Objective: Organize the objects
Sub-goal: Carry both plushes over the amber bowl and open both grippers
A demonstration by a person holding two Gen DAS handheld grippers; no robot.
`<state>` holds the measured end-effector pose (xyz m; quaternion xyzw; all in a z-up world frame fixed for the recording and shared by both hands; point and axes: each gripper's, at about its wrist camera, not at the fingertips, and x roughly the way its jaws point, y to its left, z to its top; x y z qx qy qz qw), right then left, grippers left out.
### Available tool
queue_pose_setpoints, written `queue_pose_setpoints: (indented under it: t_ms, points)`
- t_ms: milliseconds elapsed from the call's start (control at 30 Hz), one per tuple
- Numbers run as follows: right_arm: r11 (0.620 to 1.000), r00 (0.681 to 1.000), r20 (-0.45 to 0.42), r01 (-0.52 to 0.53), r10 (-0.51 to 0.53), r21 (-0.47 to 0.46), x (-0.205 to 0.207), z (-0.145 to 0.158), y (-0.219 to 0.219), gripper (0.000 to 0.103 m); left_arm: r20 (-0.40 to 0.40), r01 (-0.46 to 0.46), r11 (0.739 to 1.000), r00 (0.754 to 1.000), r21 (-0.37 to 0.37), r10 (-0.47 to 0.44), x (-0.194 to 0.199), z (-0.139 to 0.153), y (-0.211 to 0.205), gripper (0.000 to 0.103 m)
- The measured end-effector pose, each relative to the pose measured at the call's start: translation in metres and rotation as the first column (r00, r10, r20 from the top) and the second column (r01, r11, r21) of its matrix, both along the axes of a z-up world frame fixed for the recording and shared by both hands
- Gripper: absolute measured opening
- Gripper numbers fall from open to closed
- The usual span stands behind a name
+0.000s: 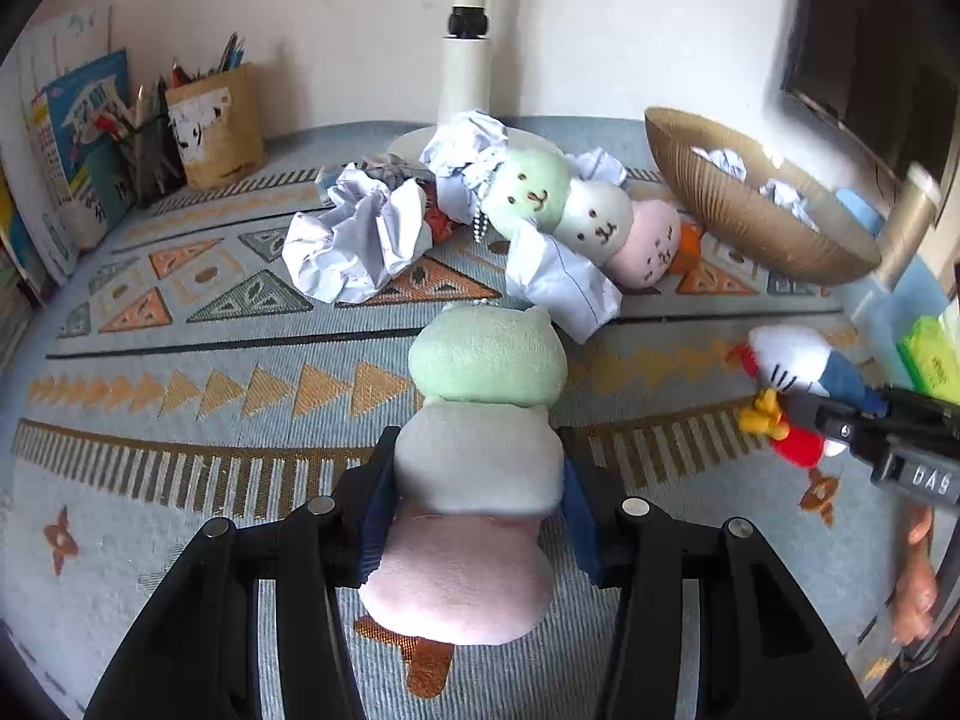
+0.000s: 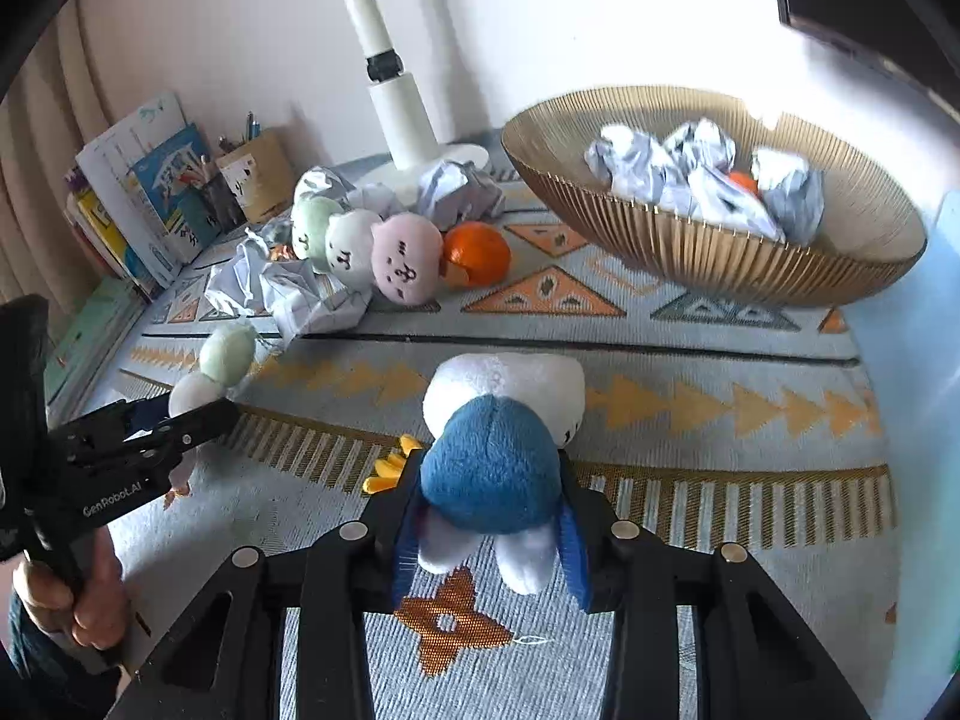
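My left gripper [image 1: 477, 480] is shut on a green, white and pink dango plush [image 1: 486, 414], held just above the patterned cloth; it also shows in the right wrist view [image 2: 210, 369]. My right gripper [image 2: 489, 480] is shut on a white cat plush in blue overalls [image 2: 498, 450], also seen in the left wrist view [image 1: 792, 372]. A second dango plush [image 1: 588, 222] lies among crumpled paper balls [image 1: 360, 234] near the lamp base; it also shows in the right wrist view [image 2: 360, 249]. A gold wire bowl [image 2: 720, 258] at the right holds several paper balls [image 2: 690, 174].
An orange [image 2: 480, 252] lies beside the second dango plush. A white lamp pole [image 2: 396, 108] stands at the back. Books [image 1: 78, 138] and a pencil holder [image 1: 216, 120] line the back left wall. A green packet [image 1: 933, 360] lies at the far right.
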<state>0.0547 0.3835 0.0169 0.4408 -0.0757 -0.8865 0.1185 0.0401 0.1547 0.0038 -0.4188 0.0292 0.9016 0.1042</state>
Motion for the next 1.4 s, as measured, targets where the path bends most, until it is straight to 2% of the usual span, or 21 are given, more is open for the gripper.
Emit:
queue_pose_setpoints:
  t_ms: [33,67,100,167,233,300,367,400,467,533,633,767,867,967,1067,1300,1333,1400]
  points:
    - [1.000,1.000,-0.007,0.006,-0.006,-0.007,0.000,0.002,0.001,0.048,-0.007,-0.001,1.000,1.000,-0.025,0.001,0.001,0.000,0.003,0.046]
    - [1.000,1.000,-0.012,0.022,-0.022,-0.002,0.001,0.002,0.003,0.061,-0.021,-0.004,0.999,1.000,-0.045,0.003,0.003,0.000,0.006,0.046]
    - [0.999,0.999,-0.019,0.045,-0.045,0.008,0.001,0.004,0.004,0.066,-0.027,-0.001,0.999,1.000,-0.054,-0.001,0.002,0.000,0.006,0.046]
    - [0.998,0.998,-0.023,0.064,-0.064,0.009,0.001,0.005,0.005,0.066,-0.047,-0.006,0.996,0.999,-0.092,0.002,0.004,0.001,0.011,0.047]
    - [0.998,0.997,-0.041,0.066,-0.065,0.012,0.003,0.006,0.005,0.062,-0.056,-0.011,0.994,0.998,-0.109,0.005,0.005,0.001,0.012,0.047]
    - [0.999,0.998,-0.040,0.041,-0.040,0.011,0.003,0.005,0.002,0.045,-0.063,-0.004,0.995,0.998,-0.101,-0.002,0.006,0.002,0.011,0.047]
    - [0.999,0.998,-0.055,0.023,-0.020,0.045,0.007,0.008,-0.006,0.042,-0.075,-0.013,0.995,0.997,-0.098,0.006,0.008,0.005,0.010,0.046]
    - [1.000,0.998,-0.055,0.008,-0.007,0.030,0.008,0.009,-0.005,0.041,-0.080,-0.007,0.997,0.997,-0.082,0.000,0.010,0.008,0.009,0.046]
    - [0.997,0.998,-0.063,-0.019,0.015,-0.072,0.012,0.014,0.006,0.041,-0.072,0.024,0.999,0.997,-0.024,-0.025,0.015,0.014,0.008,0.046]
    - [0.984,0.998,-0.067,-0.031,0.020,-0.175,0.017,0.021,0.021,0.041,-0.082,0.057,0.998,0.995,-0.006,-0.057,0.021,0.024,0.016,0.046]
    - [0.976,0.991,-0.134,-0.020,-0.010,-0.218,0.029,0.052,0.045,0.041,-0.146,0.110,0.994,0.983,-0.021,-0.112,0.024,0.052,0.039,0.046]
    - [0.975,0.960,-0.246,0.079,-0.131,-0.210,0.033,0.108,0.086,0.041,-0.200,0.200,0.979,0.961,0.040,-0.188,0.005,0.092,0.077,0.046]
    - [0.959,0.914,-0.317,0.197,-0.254,-0.201,0.026,0.141,0.117,0.041,-0.228,0.242,0.968,0.948,0.061,-0.222,-0.019,0.115,0.111,0.046]
    - [0.935,0.877,-0.327,0.316,-0.352,-0.160,0.009,0.156,0.136,0.041,-0.193,0.279,0.945,0.950,0.172,-0.246,-0.051,0.128,0.136,0.046]
    - [0.923,0.871,-0.309,0.345,-0.382,-0.169,-0.012,0.157,0.147,0.041,-0.212,0.287,0.942,0.945,0.176,-0.248,-0.072,0.134,0.158,0.046]
    - [0.913,0.873,-0.267,0.394,-0.408,-0.108,-0.047,0.138,0.146,0.041,-0.155,0.258,0.947,0.961,0.193,-0.230,-0.112,0.115,0.189,0.046]
    - [0.912,0.873,-0.264,0.397,-0.409,-0.101,-0.049,0.134,0.145,0.041,-0.142,0.263,0.944,0.961,0.199,-0.238,-0.117,0.110,0.193,0.048]
    - [0.919,0.886,-0.245,0.386,-0.393,-0.078,-0.062,0.125,0.147,0.042,-0.099,0.286,0.931,0.958,0.227,-0.270,-0.124,0.100,0.197,0.060]
